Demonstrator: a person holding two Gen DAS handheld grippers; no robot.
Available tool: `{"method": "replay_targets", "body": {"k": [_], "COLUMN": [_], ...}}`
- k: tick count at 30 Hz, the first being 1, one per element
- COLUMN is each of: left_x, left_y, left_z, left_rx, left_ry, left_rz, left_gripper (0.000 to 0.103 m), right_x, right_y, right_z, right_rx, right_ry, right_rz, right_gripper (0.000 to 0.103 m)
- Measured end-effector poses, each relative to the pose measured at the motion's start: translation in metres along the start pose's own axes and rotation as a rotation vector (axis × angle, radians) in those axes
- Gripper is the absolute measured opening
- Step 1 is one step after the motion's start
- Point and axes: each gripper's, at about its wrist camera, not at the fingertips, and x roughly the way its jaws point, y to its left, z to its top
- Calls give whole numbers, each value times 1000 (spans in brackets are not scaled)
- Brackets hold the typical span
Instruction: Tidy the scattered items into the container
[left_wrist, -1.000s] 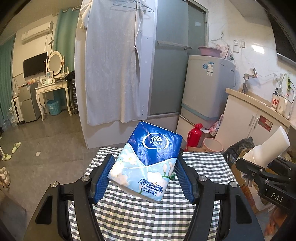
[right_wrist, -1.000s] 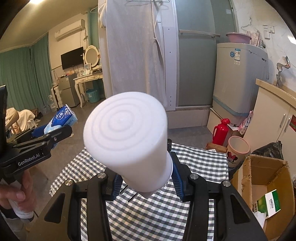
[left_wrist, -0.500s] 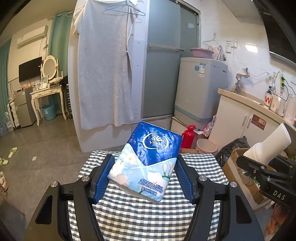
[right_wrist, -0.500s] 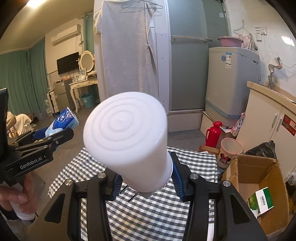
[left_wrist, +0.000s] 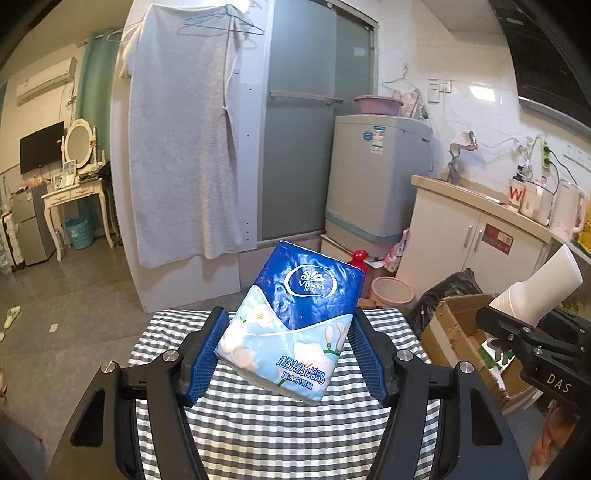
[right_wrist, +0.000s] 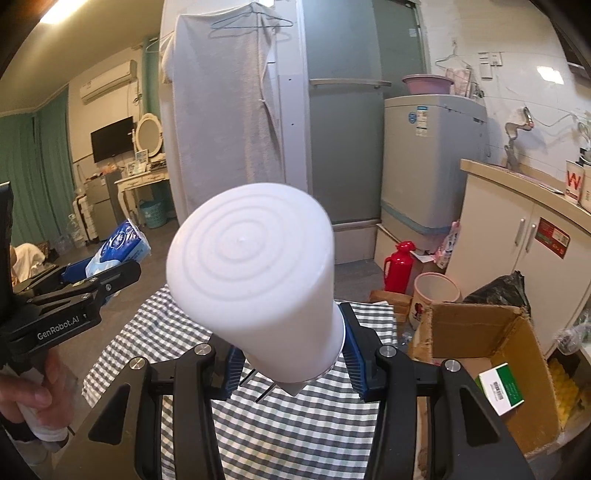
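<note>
My left gripper is shut on a blue Vinda tissue pack and holds it above the checked tablecloth. My right gripper is shut on a white bottle, base toward the camera, above the same cloth. The bottle also shows at the right in the left wrist view. The tissue pack also shows at the left in the right wrist view. An open cardboard box stands on the floor to the right of the table, with a green and white carton inside.
Beyond the table stand a red thermos, a pink bin, a black bag, a washing machine and a white cabinet. A grey towel hangs straight ahead.
Both grippers have turned to the right with their loads; the cardboard box has come further into both views. Both grips are unchanged.
</note>
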Motion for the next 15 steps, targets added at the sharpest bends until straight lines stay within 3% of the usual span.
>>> {"method": "replay_targets", "body": {"k": [15], "left_x": [15], "left_y": [-53], "left_z": [12], "left_rx": [54], "left_ry": [2], "left_rz": [-92], "left_gripper": [67], "right_x": [-18], "right_y": [-49], "right_z": [-2], "right_rx": [50], "right_ry": [-16], "right_rz": [-91], "right_gripper": [45]}}
